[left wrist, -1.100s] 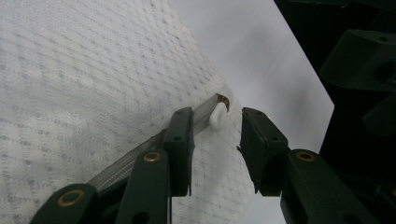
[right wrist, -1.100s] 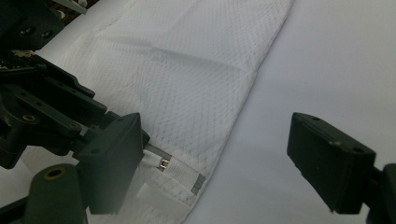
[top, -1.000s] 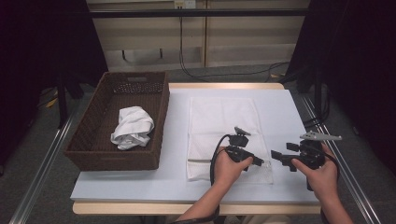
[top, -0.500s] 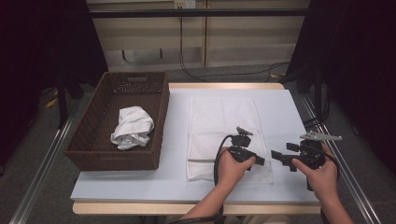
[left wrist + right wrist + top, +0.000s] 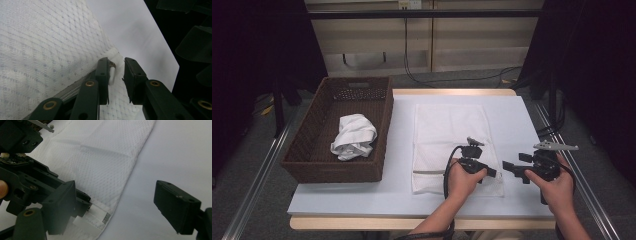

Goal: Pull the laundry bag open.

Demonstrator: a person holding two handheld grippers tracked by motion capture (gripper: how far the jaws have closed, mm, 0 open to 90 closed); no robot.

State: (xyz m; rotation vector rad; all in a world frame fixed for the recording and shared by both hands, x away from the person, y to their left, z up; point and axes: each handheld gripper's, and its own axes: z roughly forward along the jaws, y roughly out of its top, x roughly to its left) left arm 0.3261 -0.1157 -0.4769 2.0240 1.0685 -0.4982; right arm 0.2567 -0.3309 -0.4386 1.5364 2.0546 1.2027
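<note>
Jaws of the left gripper (image 5: 117, 75), just now closing, stand narrow around the zipper pull (image 5: 112, 72) at the near right corner of the mesh bag (image 5: 452, 145) lying flat mid-table, seemingly not yet pinching it, to work the zip, while the right gripper (image 5: 507, 166) waits wide open beside the bag.

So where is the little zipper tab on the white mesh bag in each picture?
High view: the small white zipper tab lies at the white mesh laundry bag's lower right corner, at the left gripper's tip.
Left gripper view: centre, between the jaws, at the grey zipper's end.
Right gripper view: bottom centre, at the bag's corner.
Shared landmark: the bag's corner on the white table.
</note>
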